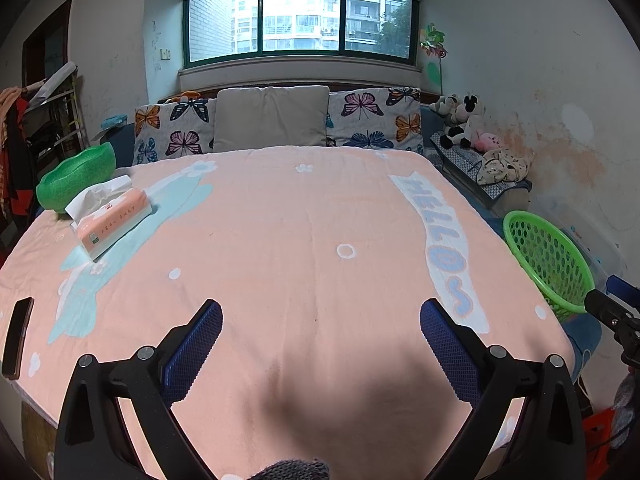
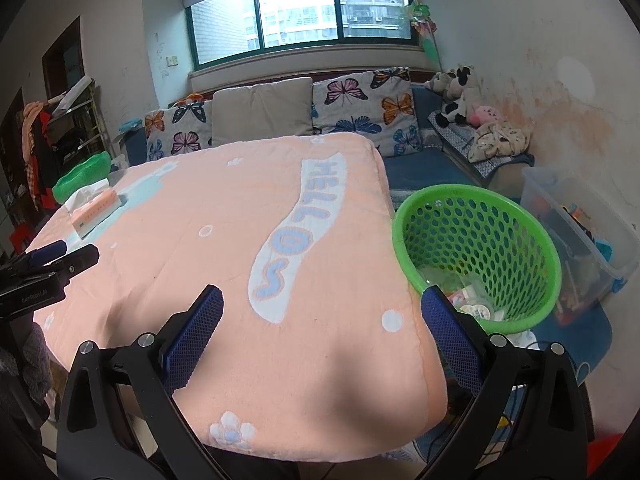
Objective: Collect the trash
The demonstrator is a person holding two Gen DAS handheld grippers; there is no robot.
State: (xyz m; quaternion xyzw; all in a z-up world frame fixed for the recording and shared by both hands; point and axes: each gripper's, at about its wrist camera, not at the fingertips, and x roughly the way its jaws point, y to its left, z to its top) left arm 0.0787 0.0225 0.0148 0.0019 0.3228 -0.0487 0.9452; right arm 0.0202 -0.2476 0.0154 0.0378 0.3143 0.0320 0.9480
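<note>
A green perforated basket [image 2: 476, 236] stands beside the table's right edge and holds several pieces of trash [image 2: 474, 300] at its bottom. It also shows in the left wrist view [image 1: 548, 260]. My right gripper [image 2: 322, 308] is open and empty above the table's near right corner, its right finger next to the basket rim. My left gripper [image 1: 320, 320] is open and empty over the pink tablecloth [image 1: 280, 240]. No loose trash shows on the cloth.
A tissue pack [image 1: 112, 218] and a green foam bowl [image 1: 76, 178] sit at the far left of the table. A dark phone [image 1: 18, 336] lies near the left edge. A clear storage bin [image 2: 580, 224] stands right of the basket. A sofa with cushions [image 1: 272, 120] is behind.
</note>
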